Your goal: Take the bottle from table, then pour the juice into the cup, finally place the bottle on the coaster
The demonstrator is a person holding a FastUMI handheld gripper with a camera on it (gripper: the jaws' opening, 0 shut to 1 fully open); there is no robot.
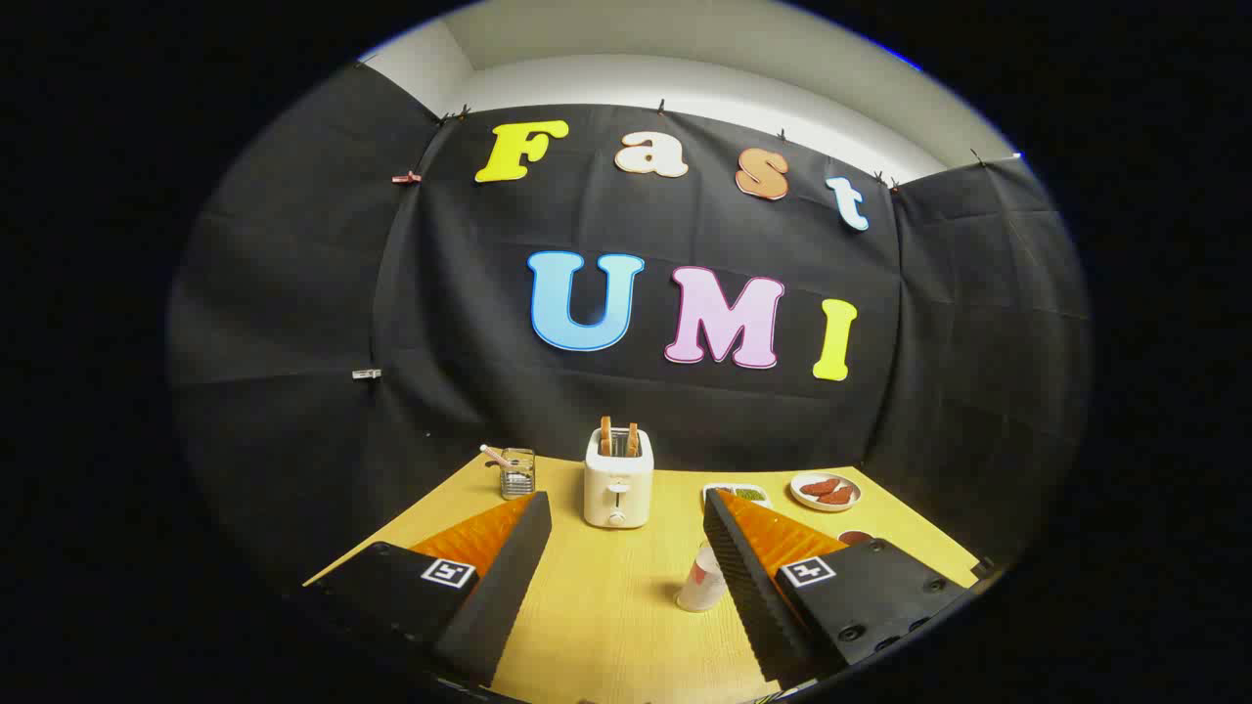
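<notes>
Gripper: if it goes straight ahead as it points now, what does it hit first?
Probably the white toaster, centred beyond the open gripper. The paper cup sits by one finger, likely just off the line; depth is unclear.

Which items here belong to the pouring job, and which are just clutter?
Job: paper cup beside the right finger; gripper, open, holding nothing.

Clutter: toaster with toast, glass holding a stick, plate of meat pieces, white dish of greens.

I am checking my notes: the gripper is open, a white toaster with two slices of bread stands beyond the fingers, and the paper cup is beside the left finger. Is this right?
Not quite. In the gripper view the paper cup stands beside the right finger, not the left. The rest holds: the gripper is open and the white toaster with two slices stands beyond the fingers.
</notes>
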